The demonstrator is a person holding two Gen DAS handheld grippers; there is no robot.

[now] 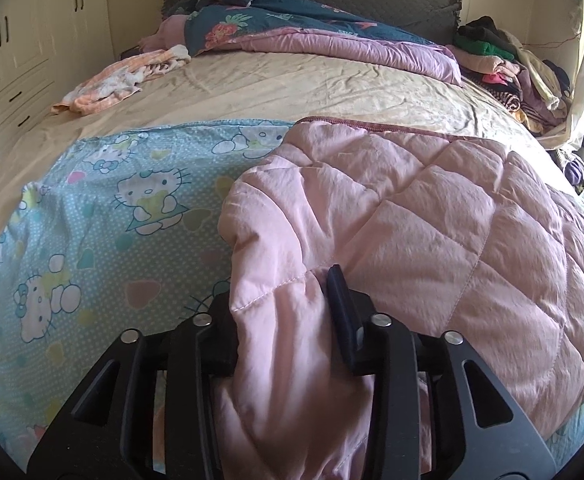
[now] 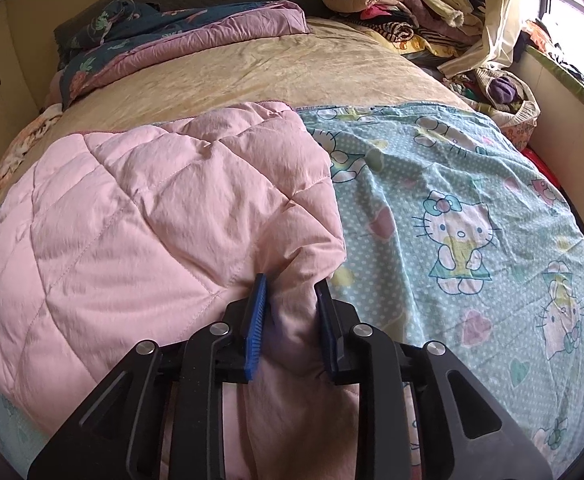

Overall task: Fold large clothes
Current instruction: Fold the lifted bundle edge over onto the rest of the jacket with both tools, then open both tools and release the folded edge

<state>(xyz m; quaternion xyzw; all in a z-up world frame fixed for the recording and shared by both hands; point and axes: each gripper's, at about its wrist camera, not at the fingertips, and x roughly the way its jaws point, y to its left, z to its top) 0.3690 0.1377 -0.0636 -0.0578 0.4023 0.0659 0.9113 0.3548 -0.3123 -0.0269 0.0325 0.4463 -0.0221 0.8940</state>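
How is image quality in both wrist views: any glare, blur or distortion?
Left wrist view: sharp, strong fisheye bending of the bed, dark vignette at the corners, slight blowout at the right edge. Right wrist view: sharp too, same curvature, the window blown out top right; the pink jacket evenly lit.

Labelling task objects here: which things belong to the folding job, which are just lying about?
Job:
pink quilted coat
left gripper
right gripper
cartoon sheet under it

Lying about:
floral quilt
clothes pile
orange towel
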